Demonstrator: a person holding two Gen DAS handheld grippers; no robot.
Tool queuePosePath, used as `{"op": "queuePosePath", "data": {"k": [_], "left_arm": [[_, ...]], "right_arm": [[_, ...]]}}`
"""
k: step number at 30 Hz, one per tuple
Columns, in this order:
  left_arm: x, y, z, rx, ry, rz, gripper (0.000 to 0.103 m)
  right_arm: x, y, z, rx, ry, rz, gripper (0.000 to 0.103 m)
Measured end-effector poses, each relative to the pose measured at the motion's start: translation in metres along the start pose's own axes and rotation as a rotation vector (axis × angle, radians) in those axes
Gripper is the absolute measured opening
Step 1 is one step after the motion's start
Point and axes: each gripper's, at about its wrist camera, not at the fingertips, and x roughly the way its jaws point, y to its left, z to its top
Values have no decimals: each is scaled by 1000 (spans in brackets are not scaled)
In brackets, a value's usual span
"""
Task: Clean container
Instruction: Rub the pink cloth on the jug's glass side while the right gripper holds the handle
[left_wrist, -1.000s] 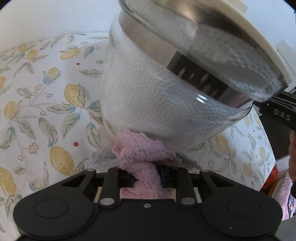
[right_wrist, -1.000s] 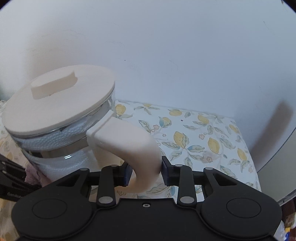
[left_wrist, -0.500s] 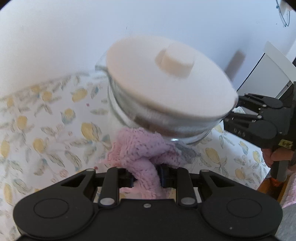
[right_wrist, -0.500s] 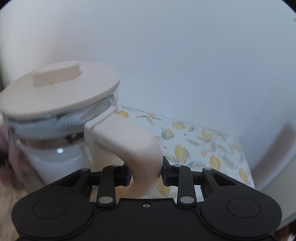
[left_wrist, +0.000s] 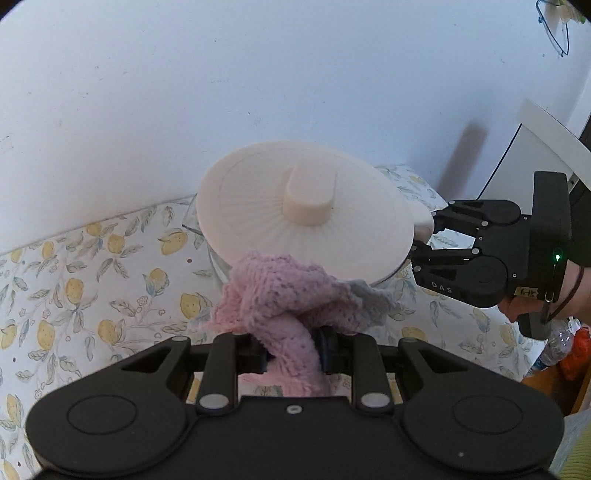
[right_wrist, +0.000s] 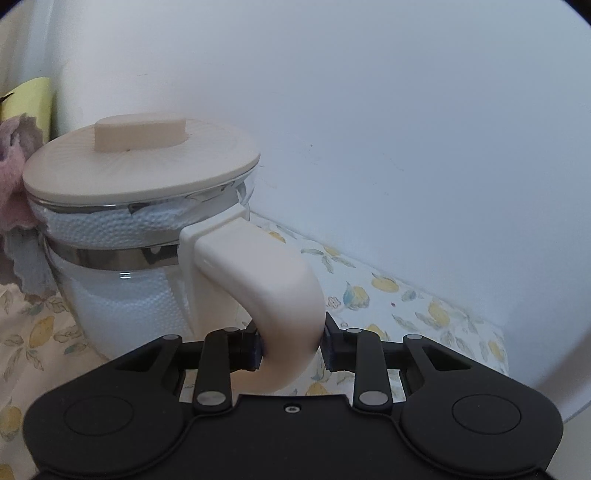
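A glass container with a cream lid is seen standing on the bench, which is covered by a lemon-print cloth, close to a white wall at the far side. White textured paper is visible inside the glass. The cream handle is clamped between the jaws of the right hand-held gripper; in the left wrist view that gripper is seen at the right of the container. The left hand-held gripper is closed on a pink knitted cloth with a grey edge. The cloth is bunched against the near rim of the lid and the upper glass wall; in the right wrist view it is seen at the container's far left side, touching the rim.
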Motion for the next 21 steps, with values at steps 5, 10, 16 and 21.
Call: {"op": "queuePosePath", "data": {"k": [5,10,16,21], "left_arm": [[3,4,1,-19,0,-7,23],[1,13,1,-34,-7,-21,25],[1,31,-3,-63,-20,-46,26],[7,43,-8,-83,-6,-94,26]], "right_arm": [[5,-6,3,-40,2,30,35],[9,-11,7,-78,7,59,35],[13,-5,21,-105,24,84,36],[21,-2,28,-95,38,70,35]]}}
